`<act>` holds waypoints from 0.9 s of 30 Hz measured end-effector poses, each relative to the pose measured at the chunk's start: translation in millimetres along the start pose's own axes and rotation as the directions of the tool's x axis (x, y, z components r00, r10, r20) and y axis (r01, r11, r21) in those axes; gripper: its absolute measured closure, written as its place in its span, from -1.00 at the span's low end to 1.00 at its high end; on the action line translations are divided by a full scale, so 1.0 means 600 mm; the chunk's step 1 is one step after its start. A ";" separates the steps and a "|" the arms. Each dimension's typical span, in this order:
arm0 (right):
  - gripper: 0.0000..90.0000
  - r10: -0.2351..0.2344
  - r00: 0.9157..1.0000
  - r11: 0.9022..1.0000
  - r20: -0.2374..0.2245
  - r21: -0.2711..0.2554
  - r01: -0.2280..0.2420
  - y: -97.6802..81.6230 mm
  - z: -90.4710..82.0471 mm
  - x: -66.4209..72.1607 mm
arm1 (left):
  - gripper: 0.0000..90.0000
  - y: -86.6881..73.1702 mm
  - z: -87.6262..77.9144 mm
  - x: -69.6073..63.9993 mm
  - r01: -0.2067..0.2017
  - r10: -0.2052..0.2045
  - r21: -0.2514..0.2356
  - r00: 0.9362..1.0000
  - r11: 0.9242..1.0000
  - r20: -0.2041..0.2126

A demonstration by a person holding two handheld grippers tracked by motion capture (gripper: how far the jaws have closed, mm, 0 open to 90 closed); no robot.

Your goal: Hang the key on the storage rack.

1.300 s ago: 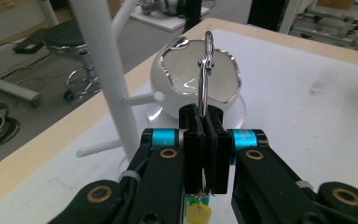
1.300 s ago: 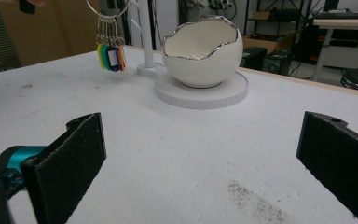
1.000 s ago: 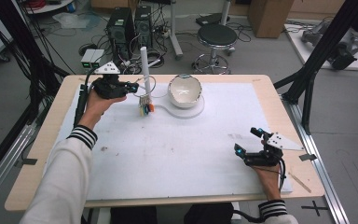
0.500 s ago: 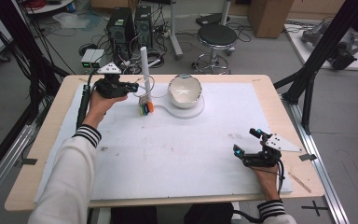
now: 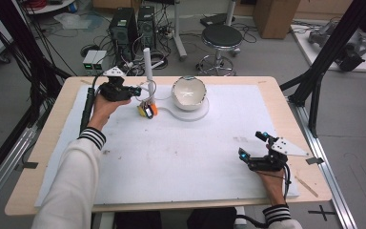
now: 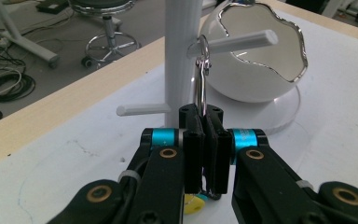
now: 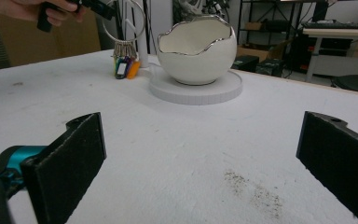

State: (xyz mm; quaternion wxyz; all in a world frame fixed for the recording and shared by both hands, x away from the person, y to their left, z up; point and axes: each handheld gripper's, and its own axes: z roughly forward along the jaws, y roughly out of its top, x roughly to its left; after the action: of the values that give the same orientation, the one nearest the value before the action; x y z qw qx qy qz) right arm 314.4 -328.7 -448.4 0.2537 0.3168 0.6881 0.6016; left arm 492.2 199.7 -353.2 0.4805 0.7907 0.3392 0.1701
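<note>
At the upper left of the high view the left gripper is clamped tight on the key ring, which is hooked over a peg of the white stand, its coloured tags hanging low beside the table. The hanging step looks nearly done; next the jaws need to let go and back away without lifting the ring off. The right gripper rests wide open and empty at lower right.

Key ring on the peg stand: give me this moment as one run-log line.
left gripper: shut on key ring | ring: looped over stand peg | right gripper: open, idle | bowl: untouched

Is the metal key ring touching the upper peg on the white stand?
Touching. In the left gripper view the key ring loops around the upper peg of the white stand and rests against it, while the left claw pinches the ring.
</note>
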 end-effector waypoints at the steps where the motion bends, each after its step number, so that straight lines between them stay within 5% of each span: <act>1: -0.98 0.004 1.000 1.000 -0.004 -0.003 -0.004 0.000 0.000 0.000 | 0.93 0.000 0.002 0.000 -0.001 0.001 -0.002 1.000 1.000 0.003; 8: -0.98 0.000 1.000 1.000 -0.003 -0.004 0.000 0.000 0.000 -0.001 | 0.88 0.000 0.002 -0.003 -0.018 0.018 -0.012 1.000 1.000 -0.021; 11: -0.98 0.008 1.000 1.000 -0.001 -0.001 -0.008 0.000 0.000 -0.001 | 0.28 -0.001 -0.005 -0.006 -0.014 0.012 -0.035 0.999 0.999 -0.039; 14: -0.98 -0.004 1.000 1.000 0.002 0.003 0.004 0.000 0.000 0.001 | -0.08 0.000 -0.014 -0.009 -0.014 0.014 -0.009 0.999 1.000 -0.033; 20: -0.98 -0.007 1.000 1.000 0.005 0.003 0.007 0.000 0.001 0.002 | -0.83 -0.015 -0.054 -0.027 -0.025 0.019 -0.065 0.995 0.998 -0.097; 27: -0.98 -0.006 1.000 1.000 0.007 0.005 0.006 0.000 0.001 0.002 | -0.96 -0.061 -0.114 -0.045 -0.039 0.025 -0.127 0.994 0.991 -0.108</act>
State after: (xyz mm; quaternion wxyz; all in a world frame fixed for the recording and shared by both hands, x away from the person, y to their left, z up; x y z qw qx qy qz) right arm 314.2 -327.7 -448.7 0.2575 0.3174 0.6895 0.5979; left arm 418.3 236.2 -350.7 0.5090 0.7532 0.3398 0.2411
